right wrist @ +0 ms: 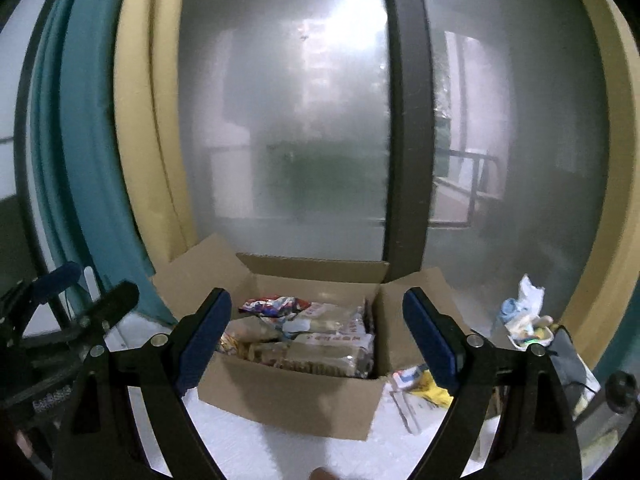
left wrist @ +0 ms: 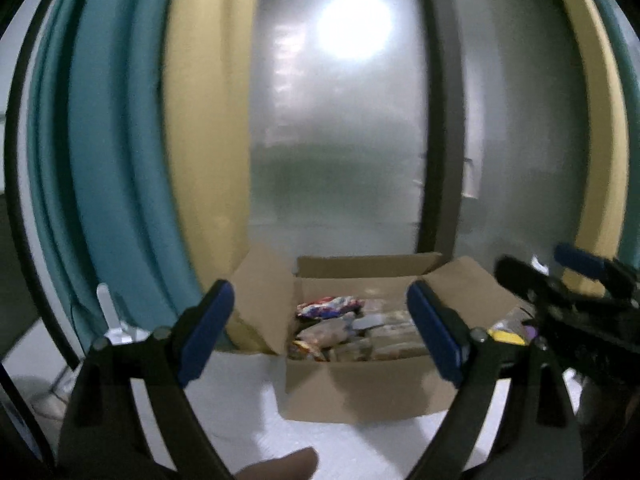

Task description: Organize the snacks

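Left gripper: fingers spread wide, nothing between the pads, raised before the box.
Right gripper: fingers likewise wide apart and empty.
Cardboard box: flaps open, on the white worktop, against the frosted glass door.
Snacks: packets lying inside the box.
Loose wrappers: on the worktop, just right of the box.

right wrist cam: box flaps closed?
No, the cardboard box stands with its flaps folded outward, and the snack packets inside are plainly visible.
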Tool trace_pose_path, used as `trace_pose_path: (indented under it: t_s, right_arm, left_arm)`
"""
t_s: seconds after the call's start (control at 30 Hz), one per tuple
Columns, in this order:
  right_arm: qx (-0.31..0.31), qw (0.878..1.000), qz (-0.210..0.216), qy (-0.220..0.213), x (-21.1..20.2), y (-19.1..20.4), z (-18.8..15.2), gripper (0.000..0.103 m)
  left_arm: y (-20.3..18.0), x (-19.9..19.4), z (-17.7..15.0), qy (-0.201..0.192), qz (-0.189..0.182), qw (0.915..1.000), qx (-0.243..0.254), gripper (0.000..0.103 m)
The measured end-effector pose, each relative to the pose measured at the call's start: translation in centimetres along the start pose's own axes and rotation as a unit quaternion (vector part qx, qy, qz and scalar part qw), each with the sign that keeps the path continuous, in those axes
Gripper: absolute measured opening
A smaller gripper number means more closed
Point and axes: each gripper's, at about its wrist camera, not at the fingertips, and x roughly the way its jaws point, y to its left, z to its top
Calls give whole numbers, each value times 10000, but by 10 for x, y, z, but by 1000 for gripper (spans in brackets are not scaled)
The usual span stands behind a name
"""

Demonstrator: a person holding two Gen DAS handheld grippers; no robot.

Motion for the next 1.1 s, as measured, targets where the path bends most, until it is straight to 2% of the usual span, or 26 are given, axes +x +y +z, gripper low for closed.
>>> trace_pose_path:
  t_s: [0.13, 0.3, 0.5, 0.63, 1.1]
  right_arm:
    - [272, 9994, -18, -193, -27, -14, 12, 90]
    - [119, 9989, -255, -364, -48, -14, 16, 90]
    - [-137, 9995, -195, -194, -34, -10, 10, 90]
    - [-7, 9994, -163, -291, -37, -16, 12, 90]
    - [135, 9990, -239, -339, -36, -26, 12, 90]
  left_arm:
    - [-6, -19, 11, -227, -183, 9996, 10, 89]
    - [-2, -35, 15, -464, -215, 9986, -131, 89]
    - [6, -24, 12, -323, -252, 9986, -337, 89]
    - [-1, -20, 10, -305, -189, 9990, -257, 89]
    - [-4, -23, 11, -223, -320, 9988, -288, 89]
